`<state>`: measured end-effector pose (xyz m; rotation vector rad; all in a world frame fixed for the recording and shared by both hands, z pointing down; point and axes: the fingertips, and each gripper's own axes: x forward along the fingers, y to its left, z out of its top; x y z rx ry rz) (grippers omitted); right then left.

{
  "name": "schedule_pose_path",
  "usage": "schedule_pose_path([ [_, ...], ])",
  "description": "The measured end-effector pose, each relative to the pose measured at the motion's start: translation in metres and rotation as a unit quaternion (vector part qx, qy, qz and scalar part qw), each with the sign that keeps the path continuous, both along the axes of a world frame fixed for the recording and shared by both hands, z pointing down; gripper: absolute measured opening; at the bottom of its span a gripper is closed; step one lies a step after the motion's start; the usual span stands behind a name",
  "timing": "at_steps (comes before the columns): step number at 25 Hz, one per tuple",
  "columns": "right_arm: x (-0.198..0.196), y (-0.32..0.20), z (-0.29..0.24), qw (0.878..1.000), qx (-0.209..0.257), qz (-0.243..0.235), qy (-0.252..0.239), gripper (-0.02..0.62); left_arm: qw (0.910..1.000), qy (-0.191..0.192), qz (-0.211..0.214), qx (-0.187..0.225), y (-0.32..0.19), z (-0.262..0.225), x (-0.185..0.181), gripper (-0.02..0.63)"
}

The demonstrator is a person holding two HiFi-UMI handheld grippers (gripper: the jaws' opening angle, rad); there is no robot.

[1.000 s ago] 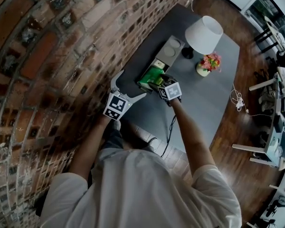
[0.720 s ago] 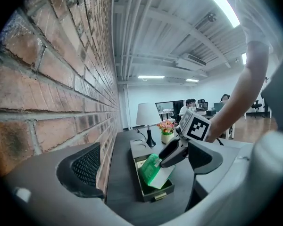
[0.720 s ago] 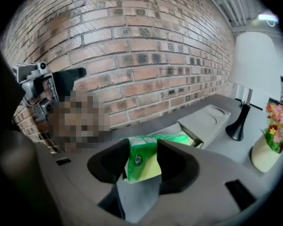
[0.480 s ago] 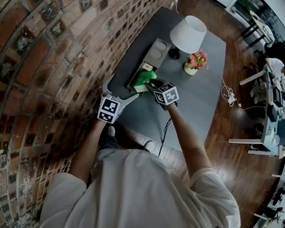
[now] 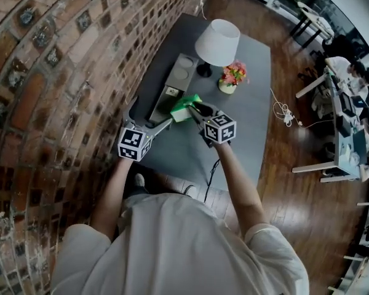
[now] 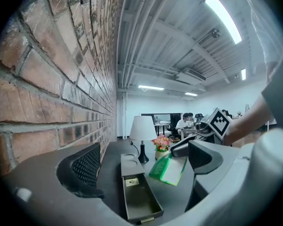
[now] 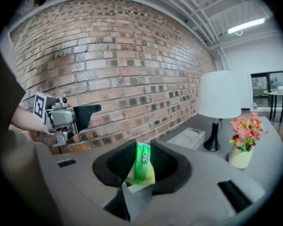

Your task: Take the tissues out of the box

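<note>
Green tissue pack's out of the box

The right gripper has just been closing and is now clamped on the green tissue pack, held in the air above the counter, just beside the open grey box. The left gripper has its jaws wide apart, nothing in them, near the box's end.

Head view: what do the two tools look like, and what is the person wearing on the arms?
Both the left tool and the right tool are grey two-pronged forks, each with a cube of black-and-white square markers at its base. The left gripper view shows black textured pads inside the prongs. The person wears a white short-sleeved shirt; the forearms are bare.
</note>
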<state>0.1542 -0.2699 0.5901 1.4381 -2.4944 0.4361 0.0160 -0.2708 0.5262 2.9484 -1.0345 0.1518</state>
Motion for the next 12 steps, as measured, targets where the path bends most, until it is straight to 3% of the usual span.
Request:
schedule_pose_path([
  [6,0.042,0.036,-0.052,0.996,0.065,0.065,-0.011,0.112,0.9992,0.022,0.031,0.013,0.001,-0.027,0.034,0.580],
  [12,0.077,0.082,-0.116,0.980,0.145,0.137,0.013,0.100,0.9957,0.061,0.061,0.033,0.011,-0.066,0.068,0.580],
])
